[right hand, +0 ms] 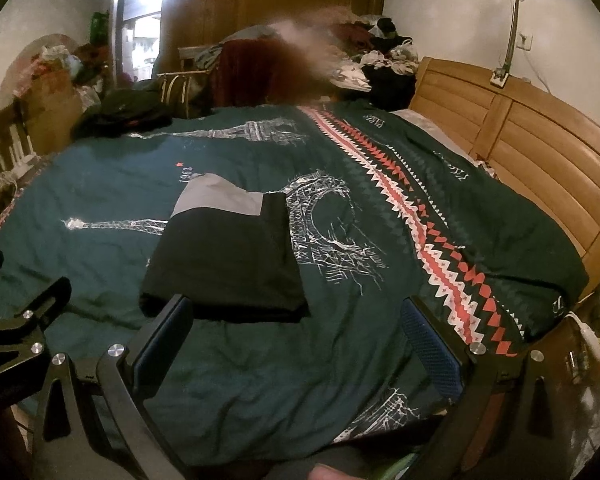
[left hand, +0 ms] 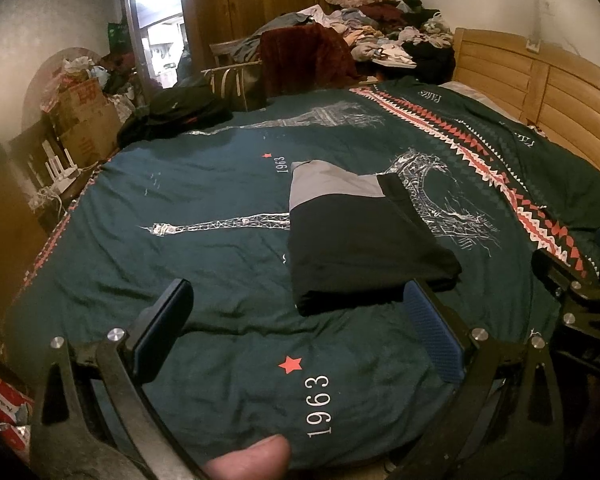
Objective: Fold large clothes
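Left wrist: folded garment [left hand: 360, 236] on bedspread [left hand: 180, 208], apparently done; both grippers [left hand: 300, 320] [right hand: 300, 332] wide apart, empty.

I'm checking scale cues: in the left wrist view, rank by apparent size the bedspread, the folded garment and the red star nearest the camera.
1. Bedspread
2. Folded garment
3. Red star, smallest even though nearest the camera.

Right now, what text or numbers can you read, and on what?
"1963" under a red star, printed on the bedspread, near edge.
"1963" again beside the folded garment, farther up.
Lettering past the zigzag band: inverted, unreadable.
Red print on cardboard boxes: blurred.
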A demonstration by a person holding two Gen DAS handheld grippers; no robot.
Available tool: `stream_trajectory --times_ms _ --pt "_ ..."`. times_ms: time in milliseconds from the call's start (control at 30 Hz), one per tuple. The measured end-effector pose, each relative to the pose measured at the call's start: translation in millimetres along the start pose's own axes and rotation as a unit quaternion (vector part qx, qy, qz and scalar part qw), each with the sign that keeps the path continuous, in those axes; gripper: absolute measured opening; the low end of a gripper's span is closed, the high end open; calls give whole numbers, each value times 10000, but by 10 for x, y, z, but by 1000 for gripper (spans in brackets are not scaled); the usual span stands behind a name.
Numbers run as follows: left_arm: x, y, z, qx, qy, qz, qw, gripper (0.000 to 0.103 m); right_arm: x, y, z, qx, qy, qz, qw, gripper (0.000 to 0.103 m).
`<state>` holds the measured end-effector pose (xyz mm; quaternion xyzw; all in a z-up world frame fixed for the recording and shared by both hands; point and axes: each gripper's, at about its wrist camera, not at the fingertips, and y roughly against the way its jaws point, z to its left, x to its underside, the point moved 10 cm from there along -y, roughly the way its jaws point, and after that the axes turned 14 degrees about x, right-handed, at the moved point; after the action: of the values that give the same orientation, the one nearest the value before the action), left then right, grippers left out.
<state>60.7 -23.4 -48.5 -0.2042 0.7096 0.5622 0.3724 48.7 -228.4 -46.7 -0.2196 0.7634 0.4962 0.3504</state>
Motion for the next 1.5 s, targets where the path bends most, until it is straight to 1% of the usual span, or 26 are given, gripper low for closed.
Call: stream_trajectory --times_ms 133,367,633,767,1000,1200,1300,1500 --pt "9 -19 -11 15 3 26 10000 103 -10 5 -4 101 49 1 9999 103" --pt "36 -60 23 59 51 115 9999 103 -14 7 -2 131 64 -12 9999 103" --pt "47 -70 21 69 60 129 9999 103 -13 7 -2 133 65 -10 9999 103" --pt "60 -75 28 110 92 108 9998 103 -18 9 -3 150 71 -14 9999 103" --pt "43 -63 17 127 72 29 9999 103 -58 17 -63 444 146 -219 9987 103" --pt "60 -95 3 113 15 59 9999 103 -48 -19 -56 427 231 -206 9986 103" --pt "62 -104 -15 119 24 83 9999 103 -41 -27 -64 493 266 -219 9982 103" --pt "45 -92 -55 100 -36 32 9999 103 -45 -32 -102 501 223 -243 9982 103"
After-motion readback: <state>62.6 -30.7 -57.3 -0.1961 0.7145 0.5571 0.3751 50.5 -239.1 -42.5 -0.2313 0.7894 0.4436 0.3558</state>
